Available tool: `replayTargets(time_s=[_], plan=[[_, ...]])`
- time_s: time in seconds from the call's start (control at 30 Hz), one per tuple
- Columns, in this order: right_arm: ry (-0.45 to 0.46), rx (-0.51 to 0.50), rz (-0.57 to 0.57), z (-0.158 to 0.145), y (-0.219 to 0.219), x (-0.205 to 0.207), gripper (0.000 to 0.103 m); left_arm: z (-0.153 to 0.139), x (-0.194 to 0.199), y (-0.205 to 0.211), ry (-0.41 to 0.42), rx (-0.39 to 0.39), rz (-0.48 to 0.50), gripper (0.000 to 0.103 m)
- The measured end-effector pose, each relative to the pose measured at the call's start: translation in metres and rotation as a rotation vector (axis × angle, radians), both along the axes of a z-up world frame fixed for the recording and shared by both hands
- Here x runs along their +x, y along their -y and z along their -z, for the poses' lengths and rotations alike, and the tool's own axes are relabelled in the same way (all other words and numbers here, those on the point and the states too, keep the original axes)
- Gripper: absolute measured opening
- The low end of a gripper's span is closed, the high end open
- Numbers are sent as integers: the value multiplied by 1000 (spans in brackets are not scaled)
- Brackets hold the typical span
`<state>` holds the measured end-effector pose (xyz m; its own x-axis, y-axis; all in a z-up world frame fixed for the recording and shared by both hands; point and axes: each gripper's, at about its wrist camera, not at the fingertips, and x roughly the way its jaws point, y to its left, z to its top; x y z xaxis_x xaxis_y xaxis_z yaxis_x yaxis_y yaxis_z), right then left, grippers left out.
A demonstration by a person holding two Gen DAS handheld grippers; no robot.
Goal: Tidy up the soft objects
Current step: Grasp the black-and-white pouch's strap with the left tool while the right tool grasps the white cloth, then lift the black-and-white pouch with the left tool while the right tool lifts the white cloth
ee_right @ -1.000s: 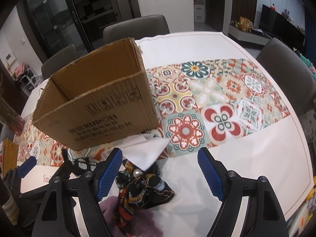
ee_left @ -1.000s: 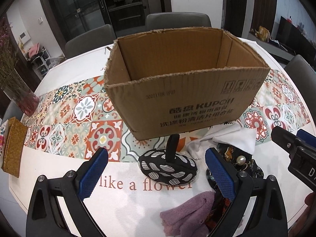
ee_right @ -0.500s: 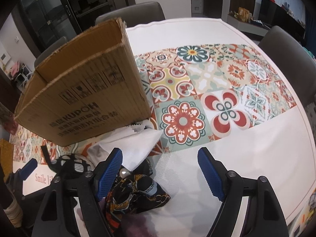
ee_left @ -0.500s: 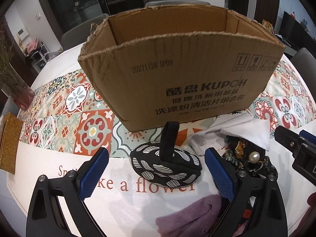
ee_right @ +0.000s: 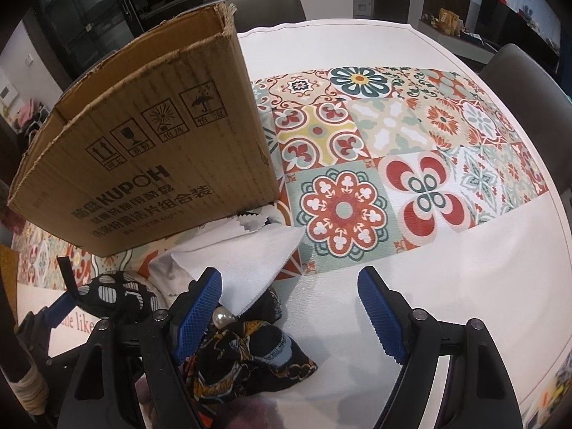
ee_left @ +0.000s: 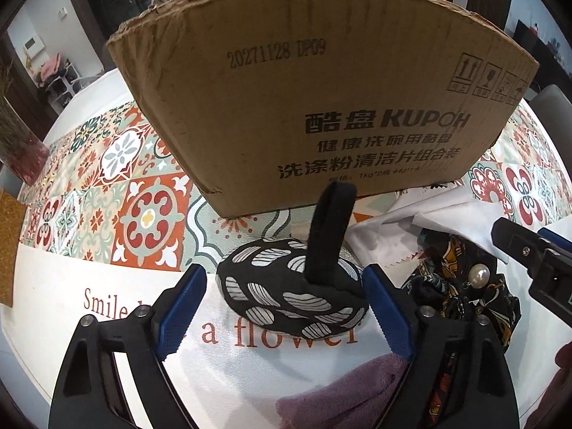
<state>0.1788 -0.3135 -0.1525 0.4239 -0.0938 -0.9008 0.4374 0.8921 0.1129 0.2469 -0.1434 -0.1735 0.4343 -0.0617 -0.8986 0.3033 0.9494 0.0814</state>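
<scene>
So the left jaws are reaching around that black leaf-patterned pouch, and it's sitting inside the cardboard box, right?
Not inside. The left wrist view shows the black leaf-patterned pouch lying on the table in front of the cardboard box, outside it. The left gripper does have it between its closing jaws, not yet pressing.

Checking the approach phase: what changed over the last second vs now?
Both claws came down toward the pile in front of the cardboard box. The left claw now straddles the black leaf-print pouch, jaws closing but not yet pressing it. The right claw stays open over bare table beside the patterned scarf. Nothing gripped or released. Box, white cloth and purple towel unmoved.
</scene>
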Motion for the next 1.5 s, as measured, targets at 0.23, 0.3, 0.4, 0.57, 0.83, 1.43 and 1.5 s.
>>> replayTargets(time_s=[0.23,0.3,0.4,0.57,0.83,1.43,1.5], plan=[[-9,2,-41,6,-7,15,79,8,6,-12,-18,-43,-1,81],[-14,1,-49,9,-9,19,79,11,7,-13,-14,-38,6,78],[-23,10,-57,14,-10,25,79,14,9,-14,-9,-33,12,74],[-47,23,-67,27,-9,35,79,16,10,-14,-9,-34,18,71],[-61,45,-91,37,-15,42,33,17,13,-11,-11,-36,23,62],[35,20,-66,2,-22,14,9,1,2,-12,19,-10,34,24],[47,17,-65,-4,-23,11,9,-6,-3,-11,34,-17,34,24]])
